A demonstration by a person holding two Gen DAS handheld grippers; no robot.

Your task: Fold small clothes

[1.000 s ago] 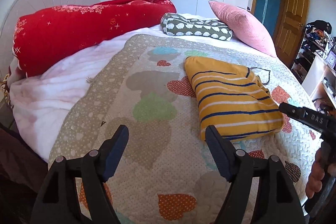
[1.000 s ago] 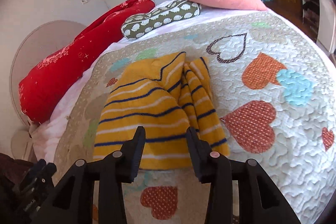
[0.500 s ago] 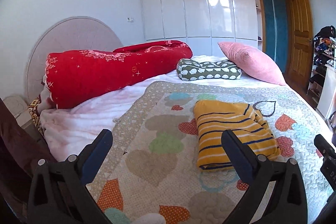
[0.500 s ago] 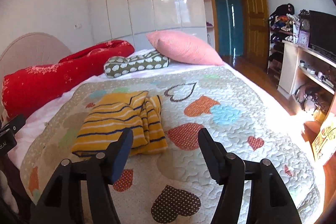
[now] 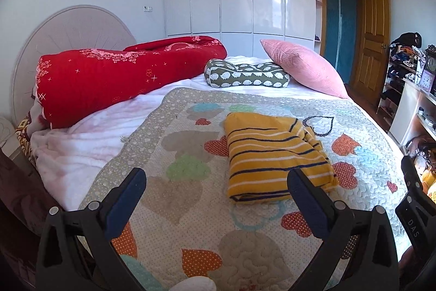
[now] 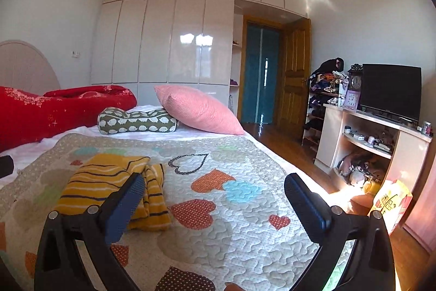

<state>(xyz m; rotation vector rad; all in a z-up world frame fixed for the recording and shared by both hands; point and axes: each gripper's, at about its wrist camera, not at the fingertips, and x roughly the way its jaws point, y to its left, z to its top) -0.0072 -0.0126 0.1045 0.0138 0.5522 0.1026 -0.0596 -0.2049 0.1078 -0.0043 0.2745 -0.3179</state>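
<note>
Television point(image 6: 390, 90) solely in right-wrist view

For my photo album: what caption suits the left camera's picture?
Open left gripper hovers over a folded yellow striped sweater on a heart-patterned quilt.

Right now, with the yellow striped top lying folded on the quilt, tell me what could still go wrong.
1. The striped top looks loosely stacked; a sleeve-like flap sticks out along one side and may slide open.
2. Both grippers are open and empty: left gripper, right gripper. A low pass could catch the top.
3. The quilt is soft, so any nudge may shift the fold.
</note>
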